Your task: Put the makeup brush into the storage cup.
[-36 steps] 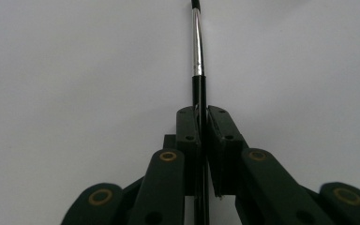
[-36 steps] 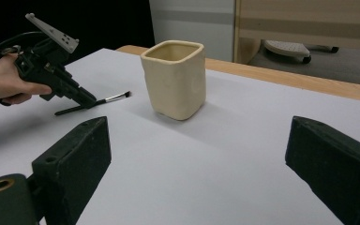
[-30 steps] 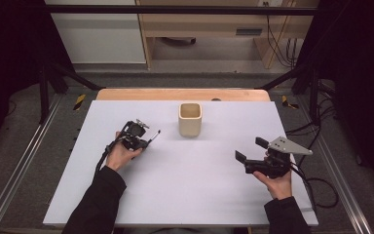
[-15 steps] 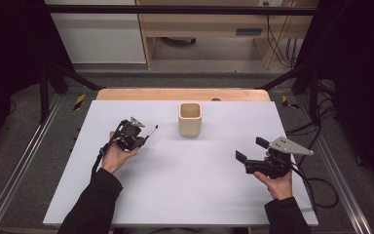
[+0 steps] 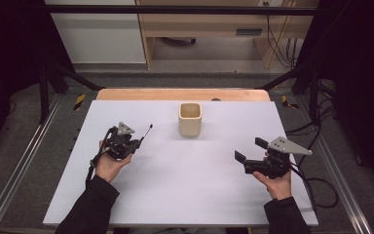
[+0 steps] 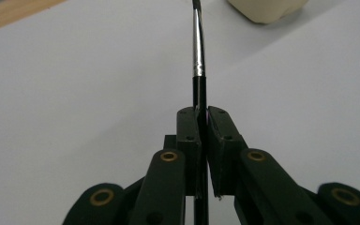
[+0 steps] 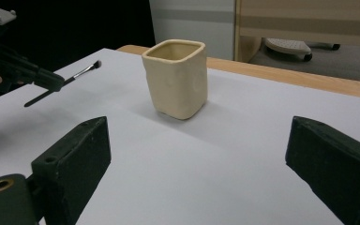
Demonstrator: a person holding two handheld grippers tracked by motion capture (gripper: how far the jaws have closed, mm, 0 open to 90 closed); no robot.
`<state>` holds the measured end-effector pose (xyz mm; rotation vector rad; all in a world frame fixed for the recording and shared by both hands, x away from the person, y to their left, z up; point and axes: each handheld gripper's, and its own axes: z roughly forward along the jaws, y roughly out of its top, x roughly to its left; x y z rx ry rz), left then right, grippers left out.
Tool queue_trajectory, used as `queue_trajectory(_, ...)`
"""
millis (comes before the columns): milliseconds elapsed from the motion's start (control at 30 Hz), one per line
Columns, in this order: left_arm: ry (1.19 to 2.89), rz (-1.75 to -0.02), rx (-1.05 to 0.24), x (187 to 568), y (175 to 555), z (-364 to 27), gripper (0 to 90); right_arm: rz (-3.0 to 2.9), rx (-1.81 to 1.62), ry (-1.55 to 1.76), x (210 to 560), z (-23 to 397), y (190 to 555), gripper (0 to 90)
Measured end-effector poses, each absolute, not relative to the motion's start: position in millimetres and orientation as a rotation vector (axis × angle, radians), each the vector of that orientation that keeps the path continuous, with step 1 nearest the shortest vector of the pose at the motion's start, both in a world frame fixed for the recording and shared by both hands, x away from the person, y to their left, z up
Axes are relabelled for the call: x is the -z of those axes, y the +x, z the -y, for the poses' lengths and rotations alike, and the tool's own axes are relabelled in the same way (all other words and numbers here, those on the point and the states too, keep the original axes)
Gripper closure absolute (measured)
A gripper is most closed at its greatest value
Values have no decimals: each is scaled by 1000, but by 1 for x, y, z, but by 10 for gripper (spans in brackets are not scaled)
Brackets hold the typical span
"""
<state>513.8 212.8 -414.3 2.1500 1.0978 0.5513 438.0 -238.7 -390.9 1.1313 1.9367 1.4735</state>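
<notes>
Over on the left side of the white table (image 5: 175,195), the left gripper (image 5: 137,142) is clamped tight on a thin black brush (image 5: 146,133), pinching the handle low down so the silver ferrule and bristle end stick out past the jaws, aimed toward the cream square cup (image 5: 190,119) at the far middle. Looks like the plan is dropping the brush into that cup, since it's open-topped and upright. The right gripper (image 5: 250,155) sits near the right edge with jaws spread wide and nothing in them, probably just parked out of the way, well apart from the cup.
</notes>
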Motion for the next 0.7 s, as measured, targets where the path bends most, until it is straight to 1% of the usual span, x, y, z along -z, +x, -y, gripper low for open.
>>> queue_trajectory(100, 2091, -1096, -568, 410, 506, -214, 839, -1935, -1475, 1130, 391, 238, 438, 72)
queue_trajectory(300, 2018, -1091, -565, 406, 491, -212, 839, -1942, -1478, 1125, 390, 234, 437, 69)
queue_trajectory(500, 1946, -1081, -594, 397, 477, -214, 839, -1939, -1502, 1121, 389, 233, 436, 68)
queue_trajectory(700, 1896, -1078, -604, 393, 470, -213, 839, -1938, -1512, 1127, 388, 228, 435, 59)
